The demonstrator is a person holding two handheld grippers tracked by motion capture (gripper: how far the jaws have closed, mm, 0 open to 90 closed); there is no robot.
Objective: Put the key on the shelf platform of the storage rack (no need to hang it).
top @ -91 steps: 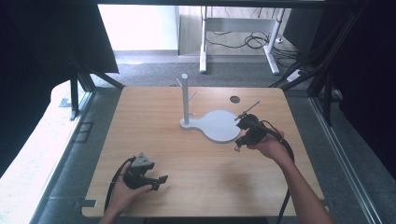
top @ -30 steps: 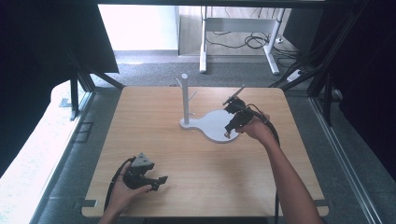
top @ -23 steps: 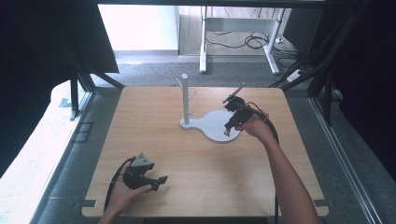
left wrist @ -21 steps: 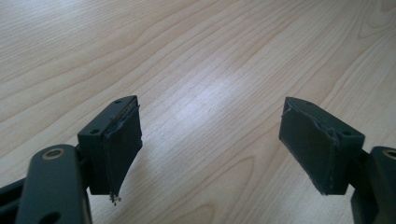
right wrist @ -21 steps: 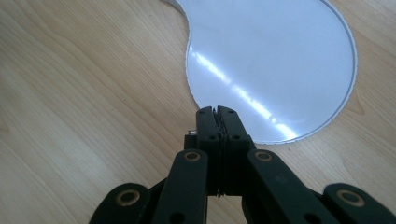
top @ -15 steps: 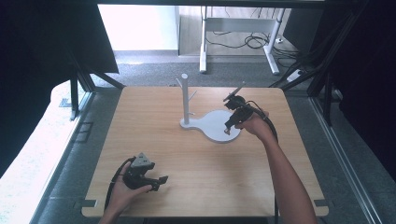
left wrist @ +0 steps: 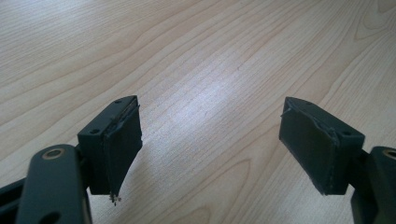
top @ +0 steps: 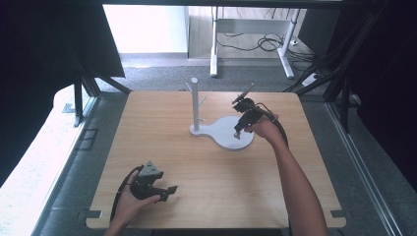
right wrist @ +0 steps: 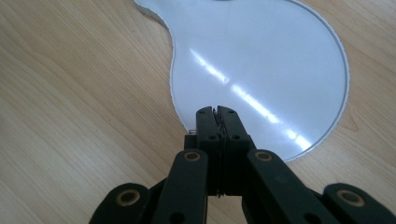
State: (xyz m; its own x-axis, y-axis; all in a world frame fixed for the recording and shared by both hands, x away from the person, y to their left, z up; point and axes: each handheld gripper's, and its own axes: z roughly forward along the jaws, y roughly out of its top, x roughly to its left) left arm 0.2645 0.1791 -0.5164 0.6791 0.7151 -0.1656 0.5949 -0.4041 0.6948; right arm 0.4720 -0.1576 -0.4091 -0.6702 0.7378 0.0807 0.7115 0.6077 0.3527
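the right gripper [right wrist: 217, 112] is over the white stand base [right wrist: 261, 60], jaws pressed together. the left gripper [left wrist: 210, 140] rests near the table [top: 162, 132] front edge, jaws wide apart.

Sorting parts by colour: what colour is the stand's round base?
White, glossy; the base shows best in the right gripper view.

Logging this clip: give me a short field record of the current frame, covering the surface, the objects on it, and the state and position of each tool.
surface: wooden table
object: white stand with upright post and round flat base, far centre of table
left tool: open, nothing between its jaws, low over bare wood at the near left
right tool: shut, tip over the near edge of the stand's round base; contact cannot be told
held items: none visible in either tool
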